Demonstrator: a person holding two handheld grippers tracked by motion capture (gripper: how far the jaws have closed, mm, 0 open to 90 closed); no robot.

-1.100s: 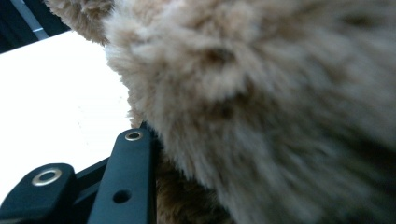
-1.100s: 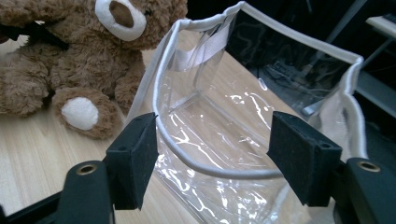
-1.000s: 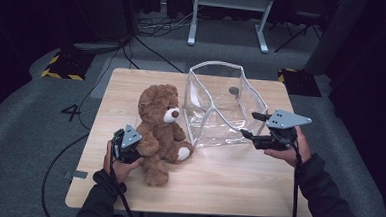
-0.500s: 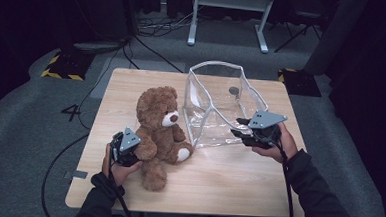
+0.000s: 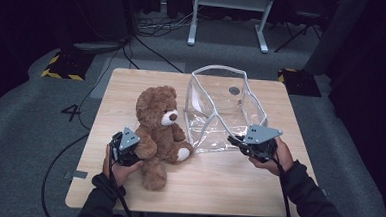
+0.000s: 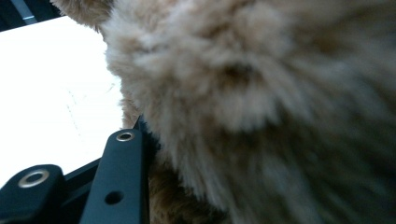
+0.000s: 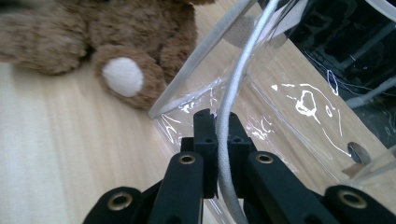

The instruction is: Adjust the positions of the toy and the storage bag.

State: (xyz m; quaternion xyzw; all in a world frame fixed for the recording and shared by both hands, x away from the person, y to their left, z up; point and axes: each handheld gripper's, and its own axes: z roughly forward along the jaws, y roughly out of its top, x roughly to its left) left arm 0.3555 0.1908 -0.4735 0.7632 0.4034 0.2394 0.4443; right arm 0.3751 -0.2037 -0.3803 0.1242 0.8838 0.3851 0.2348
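A brown teddy bear (image 5: 159, 122) sits upright on the wooden table (image 5: 217, 190), left of a clear plastic bag (image 5: 221, 107) with white trim that stands open. My left gripper (image 5: 137, 153) is at the bear's near arm. Its jaws have just been opening a little, but fur (image 6: 261, 93) still presses against the one finger (image 6: 122, 172) that shows. My right gripper (image 7: 218, 116) has just been closing and is shut on the bag's white rim (image 7: 243, 70) at its near right corner (image 5: 232, 139). The bear's white-soled foot (image 7: 122, 77) lies close by.
A small grey disc (image 5: 234, 90) shows on the bag's far wall. Behind the table, cables (image 5: 149, 41) run across the floor, a white-legged stand (image 5: 225, 20) rises at the back, and a yellow-and-black striped object (image 5: 63, 69) lies at the left.
My right gripper has moved left and down from beside the bag onto its near rim and closed on it. The left hand and the bear have stayed put.
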